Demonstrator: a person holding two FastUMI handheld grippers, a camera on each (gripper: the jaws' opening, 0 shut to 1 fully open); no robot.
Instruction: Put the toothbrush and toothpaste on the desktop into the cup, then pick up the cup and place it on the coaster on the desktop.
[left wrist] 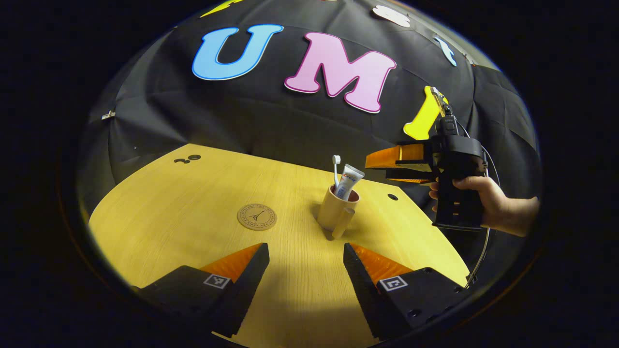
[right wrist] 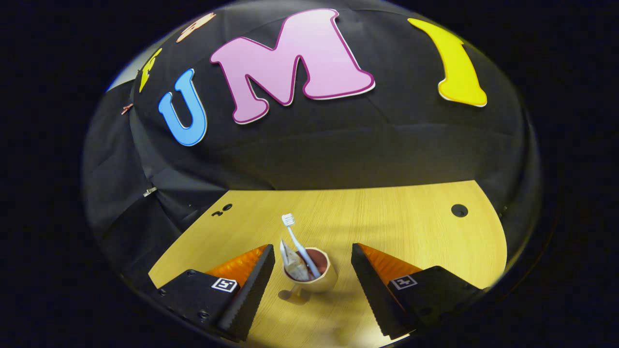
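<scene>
Black cloth is hung behind a wooden bench (left wrist: pixel 169 232). One cup (left wrist: pixel 334 211) is stood near the bench's middle, handle turned toward the near edge; one toothbrush (left wrist: pixel 336 170) and one toothpaste (left wrist: pixel 349 181) tube are already stood in it, so only the lift is judged to remain. One coaster (left wrist: pixel 257 216) is laid bare beside the cup, apart from it. The right hand-held gripper (right wrist: pixel 313 278) is held above the cup with fingers spread wide to either side, nothing gripped, apparently readied to grasp. The left hand-held gripper (left wrist: pixel 305 270) is likewise held open, back by the near edge, out of the way.
</scene>
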